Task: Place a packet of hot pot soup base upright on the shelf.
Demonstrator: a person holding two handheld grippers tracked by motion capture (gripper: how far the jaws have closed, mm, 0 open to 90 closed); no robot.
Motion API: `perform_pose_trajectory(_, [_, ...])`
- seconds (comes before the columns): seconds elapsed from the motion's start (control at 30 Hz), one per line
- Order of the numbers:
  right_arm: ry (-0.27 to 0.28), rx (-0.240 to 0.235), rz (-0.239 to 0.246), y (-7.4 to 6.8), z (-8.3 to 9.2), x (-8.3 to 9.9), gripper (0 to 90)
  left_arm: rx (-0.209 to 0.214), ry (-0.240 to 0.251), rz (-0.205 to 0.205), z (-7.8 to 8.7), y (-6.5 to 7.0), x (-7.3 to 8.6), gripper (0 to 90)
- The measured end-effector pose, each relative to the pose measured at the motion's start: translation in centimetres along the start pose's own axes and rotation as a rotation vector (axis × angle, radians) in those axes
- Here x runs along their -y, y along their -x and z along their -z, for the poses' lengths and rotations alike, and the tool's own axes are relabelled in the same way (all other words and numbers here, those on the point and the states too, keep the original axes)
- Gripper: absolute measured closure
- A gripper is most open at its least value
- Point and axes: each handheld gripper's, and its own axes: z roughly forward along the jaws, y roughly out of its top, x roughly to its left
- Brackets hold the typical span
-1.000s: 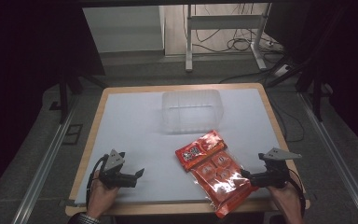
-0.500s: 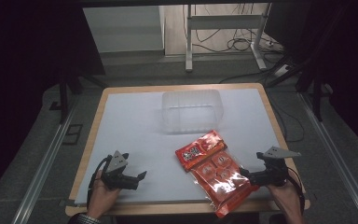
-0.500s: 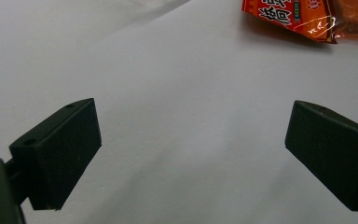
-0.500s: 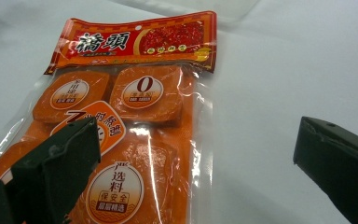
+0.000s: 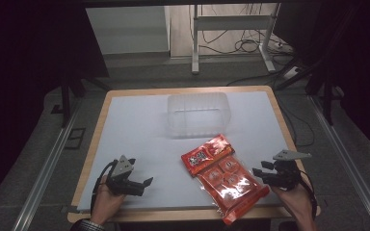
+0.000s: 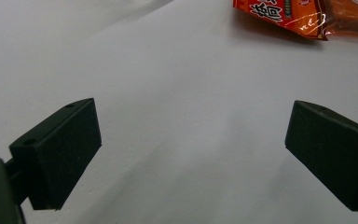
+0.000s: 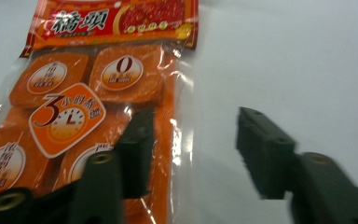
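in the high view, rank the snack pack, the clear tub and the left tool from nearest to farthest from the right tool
1. Snack pack, just to the left of the right tool.
2. Left tool, across the near edge.
3. Clear tub, far middle of the table.

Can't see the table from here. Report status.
Left gripper open, empty. Right gripper open, jaws astride the packet edge, not gripping. Clear tub behind packet. Nothing in the way.

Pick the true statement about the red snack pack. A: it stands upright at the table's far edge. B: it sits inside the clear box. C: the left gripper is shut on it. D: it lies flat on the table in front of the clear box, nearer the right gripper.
D: the pack lies flat on the table, on the near side of the clear box, beside the open right gripper.
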Motion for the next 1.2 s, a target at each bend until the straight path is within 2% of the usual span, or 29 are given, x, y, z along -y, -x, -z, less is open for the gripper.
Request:
perform_pose_trajectory(0.03, [0.0, 0.0, 0.0, 0.0, 0.0, 0.0, 52.9, 0.0, 0.0, 0.0, 0.0, 0.0, 0.0, 3.2])
perform_pose_trajectory(0.07, [-0.027, -0.008, 0.002, -0.1, -0.2, -0.1, 60.8, 0.002, 0.001, -0.002, 0.0, 0.0, 0.0, 3.2])
perform_pose_trajectory(0.23, [-0.079, -0.014, 0.028, -0.5, -0.8, -0.2, 79.0, 0.003, 0.002, -0.001, 0.0, 0.0, 0.0, 3.3])
perform_pose_trajectory(0.37, [-0.128, -0.008, 0.047, -0.5, -1.3, 0.1, 87.8, 0.008, 0.0, -0.003, -0.1, 0.1, 0.0, 3.4])
perform_pose_trajectory(0.47, [-0.148, -0.014, 0.039, -0.4, -1.6, 0.2, 88.9, 0.008, -0.004, -0.008, -0.1, 0.2, 0.0, 3.4])
perform_pose_trajectory(0.63, [-0.15, -0.029, 0.047, -0.5, -1.8, 0.3, 89.0, 0.009, -0.006, -0.011, -0.2, 0.2, 0.0, 3.4])
perform_pose_trajectory(0.77, [-0.161, -0.061, 0.027, -0.3, -2.1, 0.5, 89.3, 0.009, -0.009, -0.015, -0.2, 0.3, 0.0, 3.5])
perform_pose_trajectory(0.93, [-0.161, -0.078, 0.023, -0.5, -2.2, 0.6, 89.5, 0.011, -0.014, -0.024, -0.2, 0.4, 0.0, 3.7])
perform_pose_trajectory(1.1, [-0.181, -0.1, 0.05, -1.2, -2.2, 0.6, 89.5, 0.015, -0.027, -0.042, -0.4, 0.6, -0.1, 3.8])
perform_pose_trajectory(1.2, [-0.189, -0.131, 0.095, -1.8, -2.2, 0.6, 89.5, 0.017, -0.028, -0.045, -0.4, 0.6, 0.0, 3.8])
